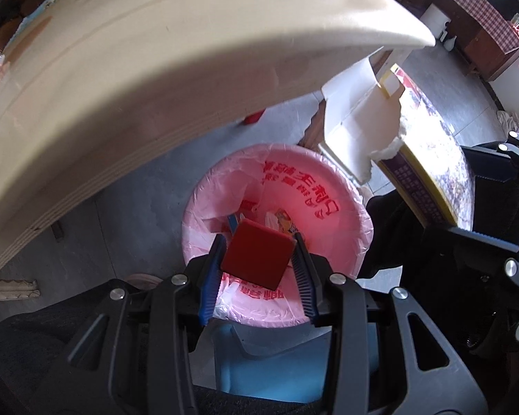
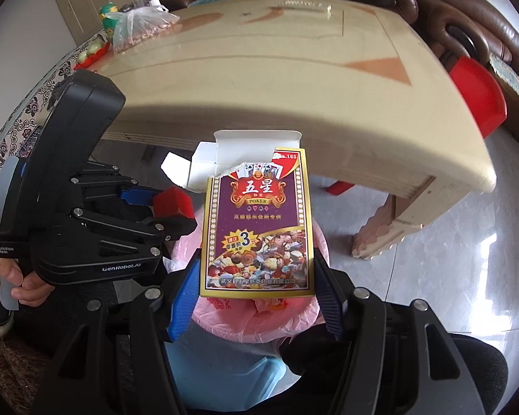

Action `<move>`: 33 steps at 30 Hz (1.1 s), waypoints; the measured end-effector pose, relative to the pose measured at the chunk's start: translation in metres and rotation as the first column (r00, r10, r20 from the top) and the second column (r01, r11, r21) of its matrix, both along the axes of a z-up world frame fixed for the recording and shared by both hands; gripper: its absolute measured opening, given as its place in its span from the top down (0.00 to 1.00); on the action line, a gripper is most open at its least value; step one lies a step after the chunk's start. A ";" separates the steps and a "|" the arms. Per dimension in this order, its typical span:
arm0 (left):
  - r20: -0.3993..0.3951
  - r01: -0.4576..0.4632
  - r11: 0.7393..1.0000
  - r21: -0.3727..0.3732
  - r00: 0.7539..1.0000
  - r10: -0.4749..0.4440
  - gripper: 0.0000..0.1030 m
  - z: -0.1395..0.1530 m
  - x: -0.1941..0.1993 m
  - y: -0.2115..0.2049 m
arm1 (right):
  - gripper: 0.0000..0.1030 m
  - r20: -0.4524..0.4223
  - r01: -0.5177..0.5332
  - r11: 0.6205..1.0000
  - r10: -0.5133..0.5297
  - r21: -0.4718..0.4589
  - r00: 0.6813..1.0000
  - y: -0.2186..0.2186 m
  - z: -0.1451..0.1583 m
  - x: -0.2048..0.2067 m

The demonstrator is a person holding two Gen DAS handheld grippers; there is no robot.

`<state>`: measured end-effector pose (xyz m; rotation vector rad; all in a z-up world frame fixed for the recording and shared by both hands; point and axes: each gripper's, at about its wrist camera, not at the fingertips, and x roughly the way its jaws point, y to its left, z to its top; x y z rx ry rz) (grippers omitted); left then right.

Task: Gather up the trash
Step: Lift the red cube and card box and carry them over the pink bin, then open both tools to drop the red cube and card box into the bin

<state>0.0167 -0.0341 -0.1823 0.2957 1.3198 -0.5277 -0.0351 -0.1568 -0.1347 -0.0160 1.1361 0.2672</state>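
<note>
My left gripper (image 1: 259, 252) is shut on a small red box (image 1: 257, 256) and holds it right above a blue bin lined with a pink bag (image 1: 335, 207), which has some wrappers inside. The left gripper (image 2: 176, 212) and the red box (image 2: 173, 202) also show in the right wrist view. My right gripper (image 2: 256, 276) is shut on a torn-open playing card box (image 2: 256, 228), purple and gold, held over the pink bag (image 2: 256, 314). That card box (image 1: 429, 169) shows at the right of the left wrist view.
A cream wooden table (image 2: 259, 69) stands just behind the bin, with a plastic bag of nuts (image 2: 138, 27) and jars at its far left. A red plastic stool (image 2: 477, 97) and a brown sofa (image 2: 467, 17) stand beyond. The floor is grey tile.
</note>
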 end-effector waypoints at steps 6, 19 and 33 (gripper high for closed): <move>-0.054 0.002 1.000 0.025 0.999 0.000 0.63 -0.024 0.008 -0.003 | 0.43 -0.057 0.005 1.000 -0.005 0.003 0.998 -0.003 -0.027 0.011; -0.153 0.014 0.997 0.076 0.988 -0.003 0.63 -0.070 0.019 -0.008 | 0.43 -0.174 -0.001 1.000 0.002 0.007 0.985 -0.005 -0.083 0.039; -0.273 0.022 0.992 0.127 0.962 0.014 0.63 -0.121 0.034 -0.015 | 0.43 -0.316 -0.014 1.000 0.017 0.011 0.948 -0.006 -0.147 0.066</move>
